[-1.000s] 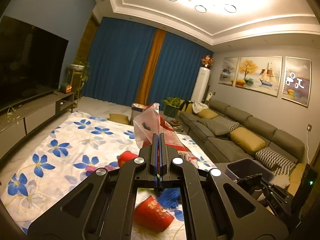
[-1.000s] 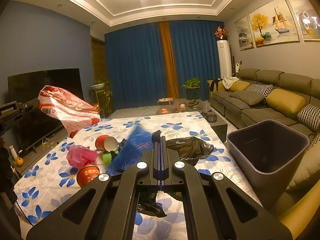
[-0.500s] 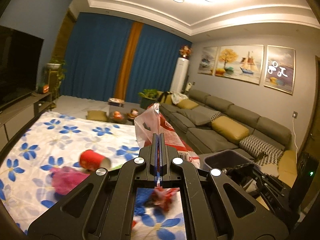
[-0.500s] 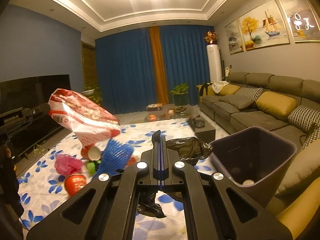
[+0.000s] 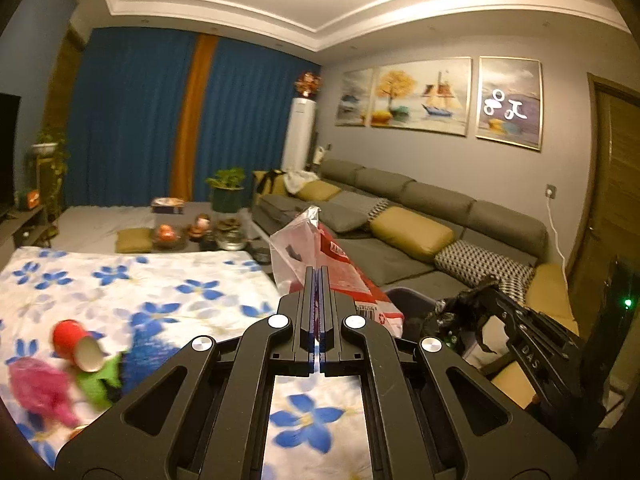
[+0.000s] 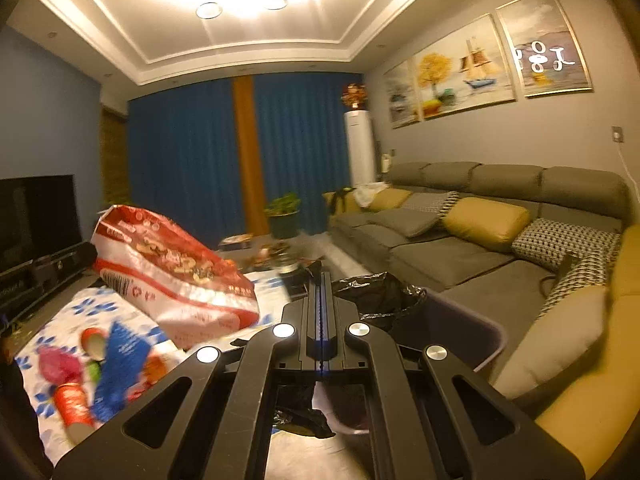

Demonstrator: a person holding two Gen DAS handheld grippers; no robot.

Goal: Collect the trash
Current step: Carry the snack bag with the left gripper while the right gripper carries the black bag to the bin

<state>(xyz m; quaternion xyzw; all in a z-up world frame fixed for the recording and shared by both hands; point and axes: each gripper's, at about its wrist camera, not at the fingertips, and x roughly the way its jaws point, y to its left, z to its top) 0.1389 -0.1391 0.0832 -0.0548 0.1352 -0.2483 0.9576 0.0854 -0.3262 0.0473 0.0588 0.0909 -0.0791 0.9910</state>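
Note:
My left gripper (image 5: 318, 278) is shut on a red-and-white snack bag (image 5: 300, 248), held up in the air. In the right wrist view that snack bag (image 6: 168, 272) hangs just left of the dark bin (image 6: 464, 332). My right gripper (image 6: 320, 280) is shut on a black plastic bag (image 6: 380, 296) that drapes over the bin's near rim and also hangs below the jaws. In the left wrist view the right gripper (image 5: 484, 300) sits at the right with the black bag (image 5: 452, 312), above the bin (image 5: 408, 300).
Loose trash lies on the flowered sheet (image 5: 180, 292): a red cup (image 5: 74, 344), a pink bag (image 5: 40, 396), a green scrap (image 5: 100, 380) and a blue wrapper (image 6: 116, 360). A grey sofa (image 6: 460, 248) runs along the right wall. A low table (image 5: 192, 236) stands further back.
Both views have swung right, toward the sofa. The snack bag has travelled right, close to the bin. The bin now sits right in front of my right gripper.

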